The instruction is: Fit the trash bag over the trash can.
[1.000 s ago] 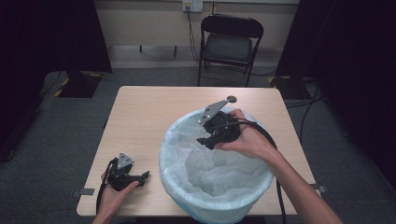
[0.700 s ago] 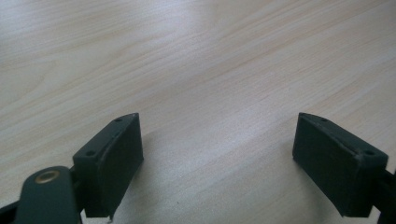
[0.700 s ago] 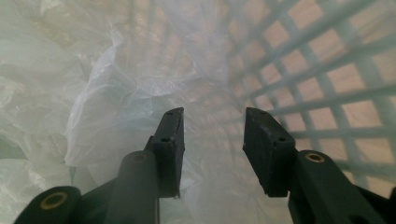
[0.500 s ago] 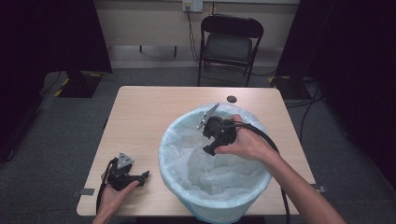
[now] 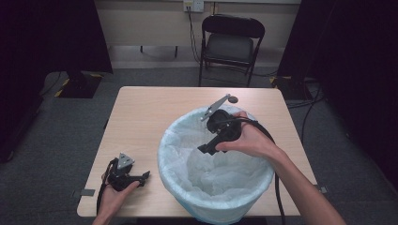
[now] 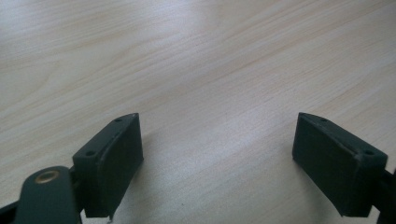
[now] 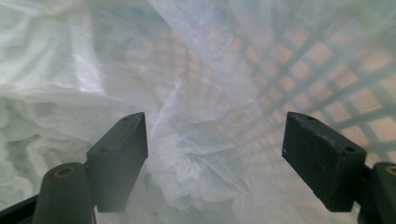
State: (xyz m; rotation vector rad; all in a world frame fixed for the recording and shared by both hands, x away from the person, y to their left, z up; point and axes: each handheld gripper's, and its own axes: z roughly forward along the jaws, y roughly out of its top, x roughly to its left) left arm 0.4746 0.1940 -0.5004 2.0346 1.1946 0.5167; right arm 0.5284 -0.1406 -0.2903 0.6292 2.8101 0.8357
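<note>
1. Fingers [image 7: 322,161] of the right gripper [image 5: 209,148] were held wide apart inside the lined bin [image 5: 171,140].
2. Left gripper [image 5: 142,176] fingers [image 6: 112,163] were spread, empty, over the tabletop [image 5: 150,112].

High view: overhead, facing forward across the table [image 5: 155,112]. Left gripper view: close above its wood. Right gripper view: inside the bin liner [image 7: 196,140].

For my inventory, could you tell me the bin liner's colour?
Translucent white bin liner, clearest in the high view.
</note>
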